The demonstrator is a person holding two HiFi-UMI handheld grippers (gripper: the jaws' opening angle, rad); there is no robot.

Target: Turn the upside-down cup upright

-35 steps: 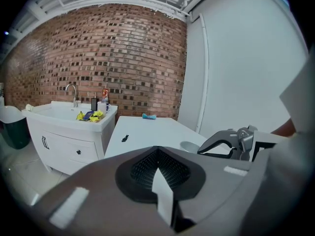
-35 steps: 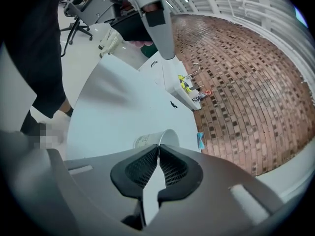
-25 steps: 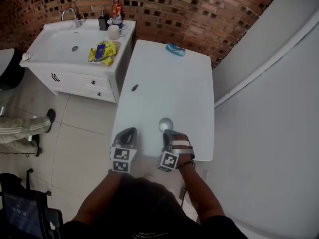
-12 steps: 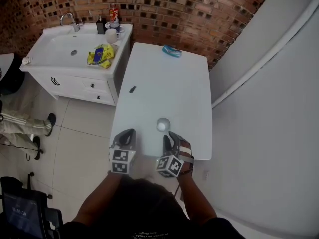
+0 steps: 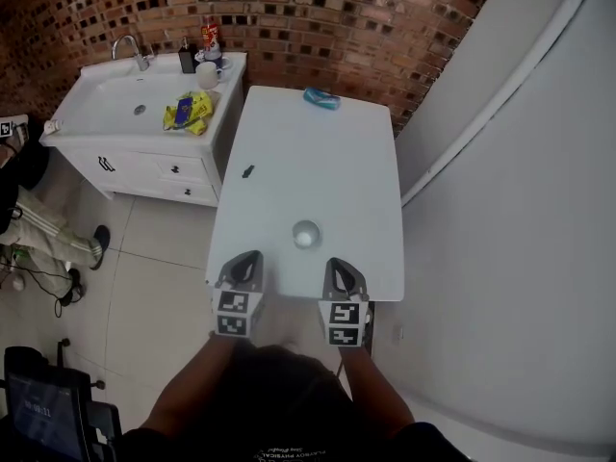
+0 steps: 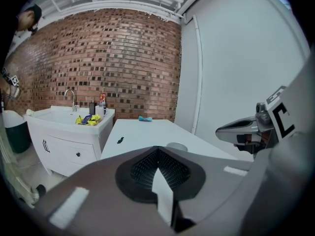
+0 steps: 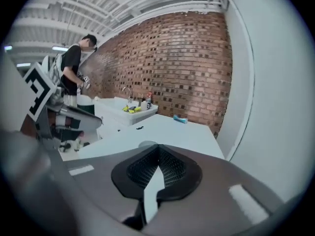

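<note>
At the near edge of the white table (image 5: 337, 162), the left gripper (image 5: 242, 261) hangs with its jaws pressed together on nothing. A little farther in, between the two tools, the cup (image 5: 306, 234) stands on the tabletop with its mouth up, touched by neither. On the right, the right gripper (image 5: 344, 269) has just been closing its jaws, which meet with nothing between them.

A white rectangular surface (image 5: 332, 176) fills mid-frame, carrying a small round white cup (image 5: 306, 234) at lower centre, a small black object (image 5: 247, 171) at left and a blue object (image 5: 321, 98) at top.
</note>
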